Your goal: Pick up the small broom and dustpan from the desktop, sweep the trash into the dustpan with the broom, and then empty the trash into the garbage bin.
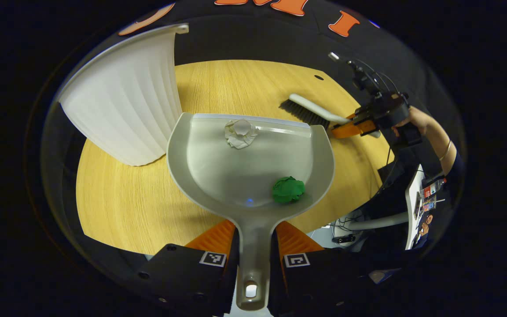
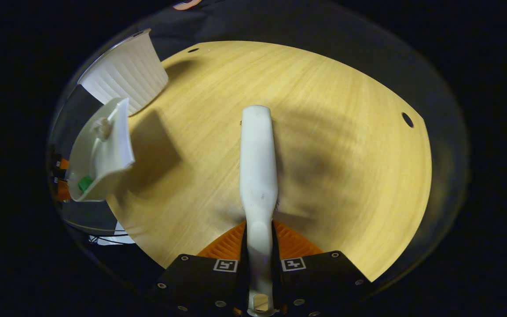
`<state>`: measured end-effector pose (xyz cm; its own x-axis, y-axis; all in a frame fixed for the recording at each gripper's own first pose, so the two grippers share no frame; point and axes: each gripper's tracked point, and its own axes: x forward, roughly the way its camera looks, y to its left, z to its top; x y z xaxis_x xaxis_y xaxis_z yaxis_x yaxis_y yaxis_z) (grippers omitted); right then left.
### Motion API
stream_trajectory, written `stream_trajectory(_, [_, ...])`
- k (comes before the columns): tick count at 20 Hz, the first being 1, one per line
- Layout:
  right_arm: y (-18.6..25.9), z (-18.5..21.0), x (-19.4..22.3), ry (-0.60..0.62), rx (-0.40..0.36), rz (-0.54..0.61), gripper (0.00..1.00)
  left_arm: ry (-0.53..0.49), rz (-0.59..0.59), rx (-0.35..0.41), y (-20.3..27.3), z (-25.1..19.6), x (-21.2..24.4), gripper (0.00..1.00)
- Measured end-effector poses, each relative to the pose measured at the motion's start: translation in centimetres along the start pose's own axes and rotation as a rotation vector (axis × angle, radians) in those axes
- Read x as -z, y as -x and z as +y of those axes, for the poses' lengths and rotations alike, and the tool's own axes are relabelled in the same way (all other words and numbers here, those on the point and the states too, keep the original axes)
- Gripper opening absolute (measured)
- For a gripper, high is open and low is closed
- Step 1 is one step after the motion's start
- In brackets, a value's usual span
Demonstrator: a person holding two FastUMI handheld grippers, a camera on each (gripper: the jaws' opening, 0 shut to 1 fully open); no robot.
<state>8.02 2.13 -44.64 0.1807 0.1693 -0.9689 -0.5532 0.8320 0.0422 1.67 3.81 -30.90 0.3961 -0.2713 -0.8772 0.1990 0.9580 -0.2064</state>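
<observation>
Dustpan [image 1: 218, 171], clamped by left hand-held gripper [image 1: 255, 246], holds 2 wads; right [image 2: 260, 248] grips broom [image 2: 258, 163].

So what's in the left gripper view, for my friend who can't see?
The left gripper holds a grey dustpan by its handle, with a white paper ball and a green paper ball inside. A white garbage bin stands nearby on the wooden desktop.

- Dustpan [image 1: 253, 171]: pale grey
- Paper ball [image 1: 240, 133]: white
- Crumpled wad [image 1: 288, 189]: green
- Garbage bin [image 1: 126, 101]: white, ribbed
- Broom [image 2: 258, 167]: white handle, dark bristles
- Desktop [image 2: 324, 132]: light wood grain
</observation>
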Motion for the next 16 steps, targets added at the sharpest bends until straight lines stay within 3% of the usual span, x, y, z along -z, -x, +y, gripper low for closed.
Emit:
stream_trajectory(5, [-3.7,-1.6,2.3,-0.089,0.138,0.029,0.21,-0.026,-0.040,0.036,2.9,0.8,-2.2,0.33])
stream_trajectory(6, [-1.6,-0.8,4.4,-0.108,0.145,0.029,0.21,-0.023,-0.061,0.044,3.2,0.9,-3.0,0.33])
stream_trajectory(8, [-4.1,0.9,3.0,-0.137,0.122,0.022,0.21,-0.005,-0.102,0.057,3.9,0.6,-4.7,0.33])
stream_trajectory(13, [-3.7,1.3,2.9,-0.121,0.110,0.013,0.21,-0.028,-0.149,0.012,8.9,1.3,-9.2,0.33])
stream_trajectory(16, [-3.7,1.4,2.8,-0.135,0.093,0.017,0.21,0.022,-0.158,0.055,12.0,1.4,-11.5,0.33])
